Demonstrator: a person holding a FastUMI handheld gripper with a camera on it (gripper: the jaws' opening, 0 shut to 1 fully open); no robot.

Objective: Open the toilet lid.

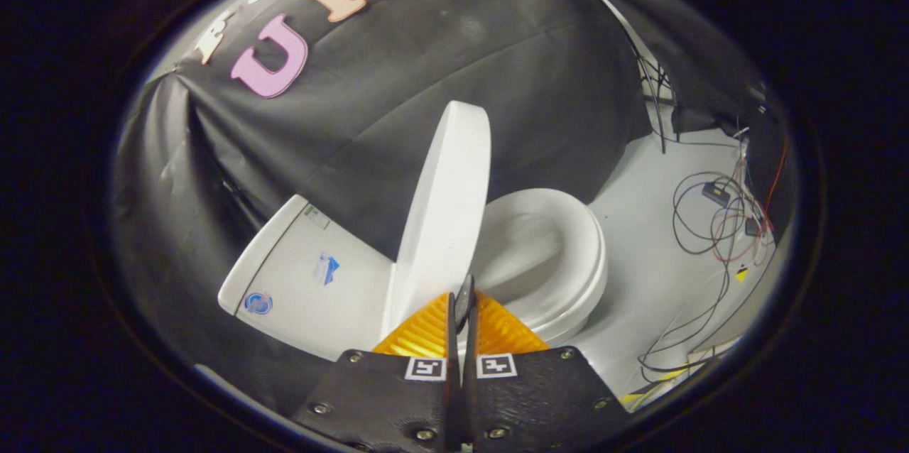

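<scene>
While the white, glossy plastic toilet lid [444,219] stands raised and nearly upright, tipped slightly toward the tank, the gripper [463,300] sits just in front of its near lower edge. Its two fingers [426,329] are drawn almost fully together, with only a thin slit left between them. A small dark tab rises out of that slit at the tips, and I cannot tell whether it belongs to the gripper or is something pinched there. The fingertips lie against or just short of the lid's bottom rim; actual contact cannot be made out, and the fingers are not clamped around the lid.

To the left of the lid is the white rectangular ceramic tank [305,275], tilted in this view, with small blue stickers on its near face. To the right of the lid, the white oval toilet seat [568,254] lies flat on the bowl, its opening exposed and shadowed inside. The seat is just beyond and to the right of the fingertips.

Behind the toilet hangs the black cloth wall [440,62] of the booth, creased and draped down to the pale grey floor [653,226]. Far right, well apart from the toilet, a tangle of thin black and red cables [717,219] with small dark boxes lies on that floor.
</scene>
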